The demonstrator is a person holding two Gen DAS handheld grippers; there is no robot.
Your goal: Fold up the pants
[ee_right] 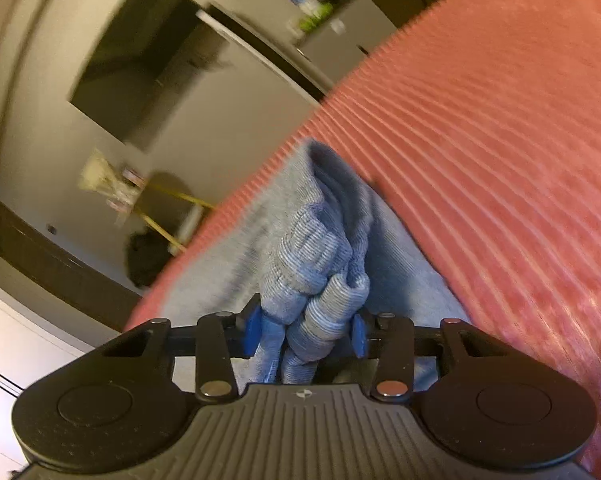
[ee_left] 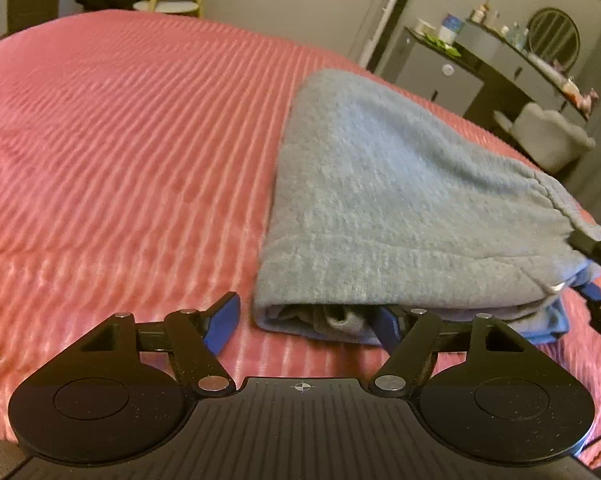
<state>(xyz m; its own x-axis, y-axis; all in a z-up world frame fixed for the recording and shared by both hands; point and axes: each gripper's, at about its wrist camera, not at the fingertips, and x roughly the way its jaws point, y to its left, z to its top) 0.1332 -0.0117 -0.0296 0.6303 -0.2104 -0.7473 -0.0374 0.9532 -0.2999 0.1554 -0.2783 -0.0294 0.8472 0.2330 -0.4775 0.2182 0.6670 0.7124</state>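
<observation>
A bed (ee_left: 120, 140) with a ribbed coral-pink cover fills most of both views. On it, toward the right in the left wrist view, lie the pants (ee_left: 400, 208), a grey-blue knit pair folded into a thick bundle, with the fold's open layers facing the near edge.

The left gripper (ee_left: 306, 322) points steeply down at the bed, just in front of the bundle's near left corner. Its jaws stand wide apart: the left blue pad sits over bare cover, well clear of the cloth, and the right pad is at the near edge of the bundle, partly tucked against the layers, pressing on nothing.

The right gripper (ee_right: 304, 332) tilts gently downward and is rolled, so the bed edge runs diagonally across its view. Its jaws are clamped on a bunched, ribbed part of the pants (ee_right: 320, 272), both blue pads pressed into the cloth. From the left wrist view, its dark fingers show at the bundle's right edge.
</observation>
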